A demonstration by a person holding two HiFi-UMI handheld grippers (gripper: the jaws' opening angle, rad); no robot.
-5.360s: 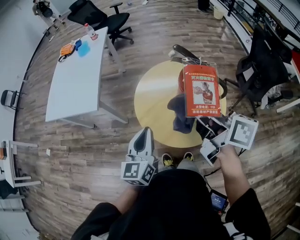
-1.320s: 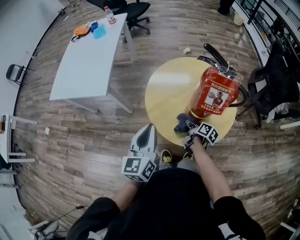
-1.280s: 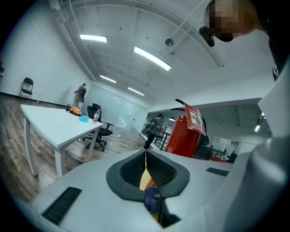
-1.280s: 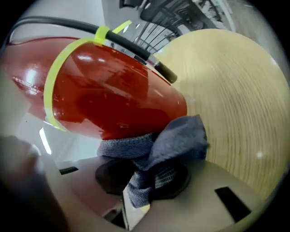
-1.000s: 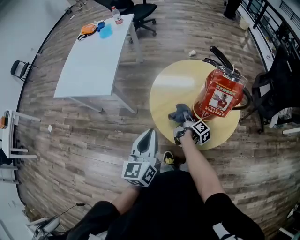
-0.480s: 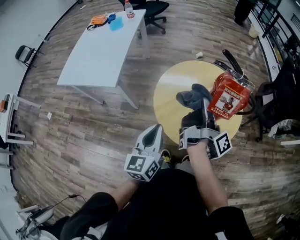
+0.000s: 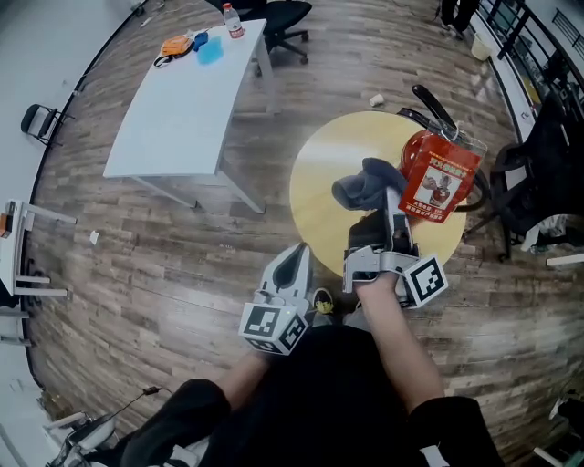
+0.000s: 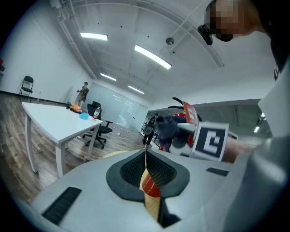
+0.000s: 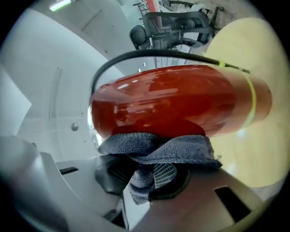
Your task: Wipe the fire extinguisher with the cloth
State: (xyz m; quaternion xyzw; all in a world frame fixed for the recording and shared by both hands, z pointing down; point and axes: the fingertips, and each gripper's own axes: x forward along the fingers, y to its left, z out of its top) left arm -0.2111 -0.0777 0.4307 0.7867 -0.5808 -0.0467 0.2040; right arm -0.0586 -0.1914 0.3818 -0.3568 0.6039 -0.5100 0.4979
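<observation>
Jaws on the right gripper (image 9: 145,176) are clamped on a bunched fold of the cloth (image 9: 156,147); the rest of the blue-grey fabric fans out above the jaws and presses flat against the red body of the fire extinguisher (image 9: 172,97); black hose (image 9: 149,54) arcs over the cylinder.

Head view: the fire extinguisher stands on the round yellow table (image 7: 324,196), toward its far right side, with its printed label (image 7: 438,182) facing the camera; the cloth sits just left of the cylinder, raised off the tabletop; the person's right arm reaches over the near edge of the table.

Left gripper (image 8: 146,154) is pinched closed with nothing between the pads; it is held low, near the person's body, off the table and well apart from the fire extinguisher; its camera sees the right gripper's marker cube (image 8: 209,141) with the cloth beyond it.

Background: white table (image 7: 173,109) well left of the round one, a bottle (image 7: 234,18) at its far end; office chair (image 7: 283,14) beside that end.
</observation>
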